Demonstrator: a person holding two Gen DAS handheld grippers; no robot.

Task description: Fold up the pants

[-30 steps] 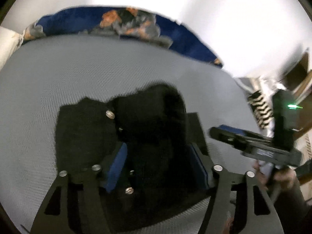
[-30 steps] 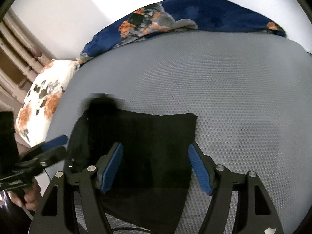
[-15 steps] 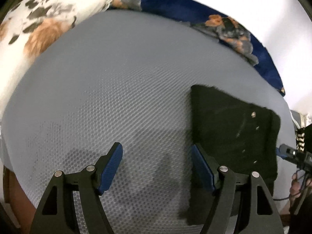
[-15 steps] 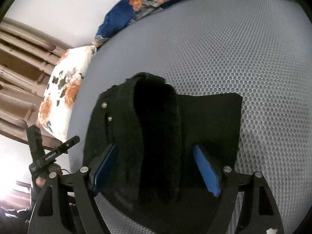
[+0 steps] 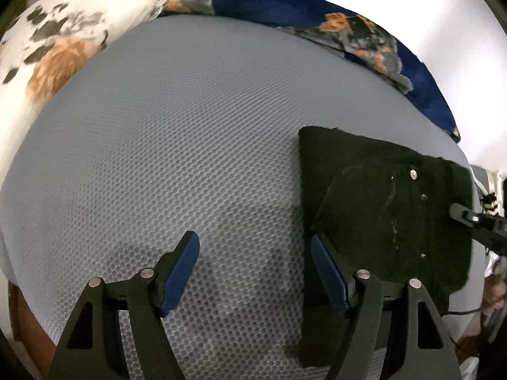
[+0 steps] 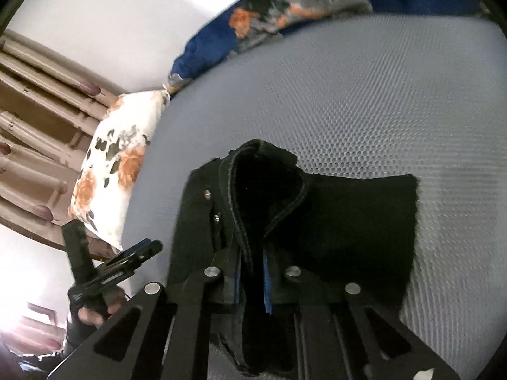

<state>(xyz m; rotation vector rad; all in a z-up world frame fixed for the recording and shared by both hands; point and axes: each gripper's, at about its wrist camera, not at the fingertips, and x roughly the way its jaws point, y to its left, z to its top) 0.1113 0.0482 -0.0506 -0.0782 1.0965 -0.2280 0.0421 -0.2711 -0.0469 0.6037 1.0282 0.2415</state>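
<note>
Right gripper with jaws closing on a raised ridge of the black pants, the cloth pinched between the blue pads; the pants lie partly folded on the grey mesh bed, near the flowered pillow. Left gripper hovers with jaws spread and nothing between them, its right finger at the pants' near edge. To fold well, lift the pinched edge evenly and lay it flush, perhaps steadying the far side; no containers appear

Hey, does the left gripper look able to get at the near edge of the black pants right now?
Probably yes. The left gripper is open over bare grey mesh with the pants just beside its right finger, nothing between; the right gripper is closing on a raised fold.
</note>
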